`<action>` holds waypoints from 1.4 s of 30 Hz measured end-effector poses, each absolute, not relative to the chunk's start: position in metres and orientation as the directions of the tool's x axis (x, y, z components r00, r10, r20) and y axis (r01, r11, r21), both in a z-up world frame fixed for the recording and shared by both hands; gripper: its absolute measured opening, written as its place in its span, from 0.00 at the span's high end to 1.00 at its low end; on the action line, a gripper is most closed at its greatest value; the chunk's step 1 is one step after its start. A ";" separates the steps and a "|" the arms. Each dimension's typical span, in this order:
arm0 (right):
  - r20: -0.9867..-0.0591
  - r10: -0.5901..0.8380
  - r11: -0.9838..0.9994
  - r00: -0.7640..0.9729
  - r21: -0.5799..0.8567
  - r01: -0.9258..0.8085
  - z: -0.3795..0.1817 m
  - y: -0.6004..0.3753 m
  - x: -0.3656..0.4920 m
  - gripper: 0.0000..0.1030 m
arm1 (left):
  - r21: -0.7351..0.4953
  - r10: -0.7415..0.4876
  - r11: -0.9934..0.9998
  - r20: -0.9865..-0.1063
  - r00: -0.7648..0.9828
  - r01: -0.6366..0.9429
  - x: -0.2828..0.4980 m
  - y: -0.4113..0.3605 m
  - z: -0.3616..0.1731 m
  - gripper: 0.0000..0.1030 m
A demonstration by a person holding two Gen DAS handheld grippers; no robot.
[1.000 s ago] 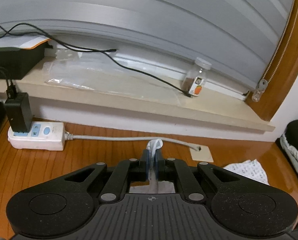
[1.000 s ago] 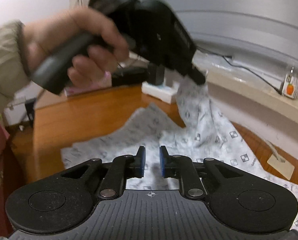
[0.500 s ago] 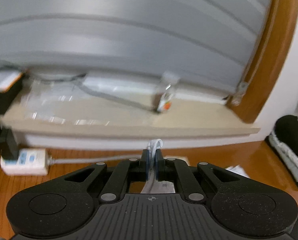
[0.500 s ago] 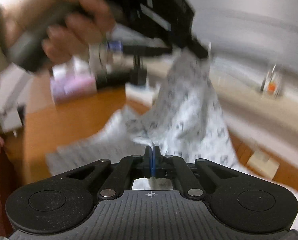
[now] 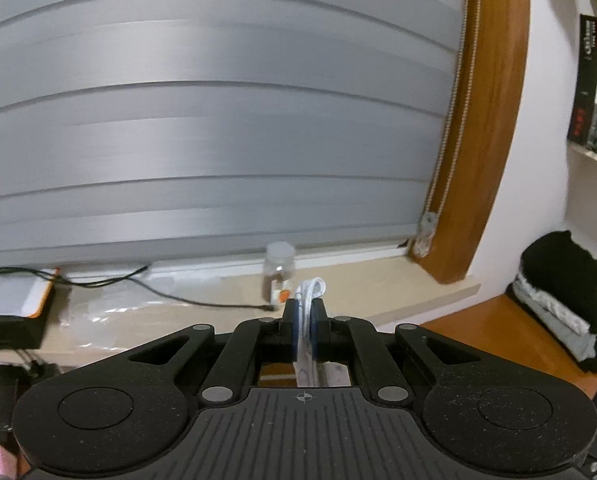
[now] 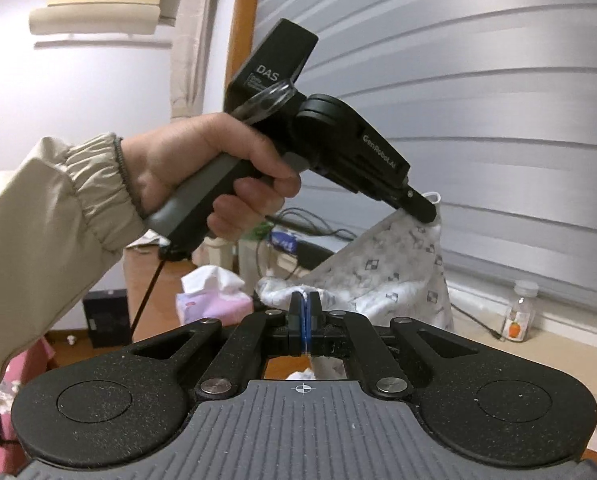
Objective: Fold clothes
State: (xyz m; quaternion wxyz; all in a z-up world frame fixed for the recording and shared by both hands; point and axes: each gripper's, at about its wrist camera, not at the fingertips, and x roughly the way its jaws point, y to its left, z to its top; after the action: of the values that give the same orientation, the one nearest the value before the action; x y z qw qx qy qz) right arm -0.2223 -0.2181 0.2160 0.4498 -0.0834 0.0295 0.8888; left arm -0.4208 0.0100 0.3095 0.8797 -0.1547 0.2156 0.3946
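Observation:
A white garment with a small grey square print (image 6: 394,276) hangs in the air between both grippers. In the left wrist view my left gripper (image 5: 305,312) is shut on a folded white edge of the garment (image 5: 310,290), which pokes out above the pads. The right wrist view shows that same left gripper (image 6: 428,210), held by a hand in a beige sleeve (image 6: 218,160), pinching the garment's top corner. My right gripper (image 6: 305,312) is shut on a lower edge of the garment, and cloth shows just beyond and beneath its pads.
A small glass jar (image 5: 278,276) and a black cable (image 5: 202,300) lie on the window sill under grey blinds. A stack of folded dark and grey clothes (image 5: 562,300) sits on the wooden table (image 5: 478,332) at the right. A pink tissue pack (image 6: 214,300) is behind.
Both grippers rose, lifting the garment off the table. The right gripper, open a second ago, shut on the garment's edge. The left stayed shut on its corner.

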 end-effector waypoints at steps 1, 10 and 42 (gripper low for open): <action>-0.177 0.791 -0.598 -0.585 -0.021 -0.801 0.214 -0.218 -0.223 0.98 | -0.103 0.630 0.635 -0.504 0.591 -0.766 -0.424 0.011 0.307 0.94; -0.342 0.692 -0.661 -0.636 0.056 -0.748 0.133 -0.196 -0.269 0.98 | -0.205 0.584 0.543 -0.605 0.542 -0.814 -0.490 0.048 0.196 0.94; -0.613 0.790 -0.053 -0.021 -0.034 -0.998 0.047 -0.086 -0.026 0.97 | 0.020 0.645 0.502 -0.674 0.359 -0.865 -0.532 -0.038 0.064 0.86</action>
State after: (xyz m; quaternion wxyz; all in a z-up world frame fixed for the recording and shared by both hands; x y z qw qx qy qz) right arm -0.0259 -0.0857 0.0468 0.6549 -0.2463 0.2112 0.6825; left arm -0.5323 -0.0384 0.0641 0.8062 -0.1725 0.3180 0.4682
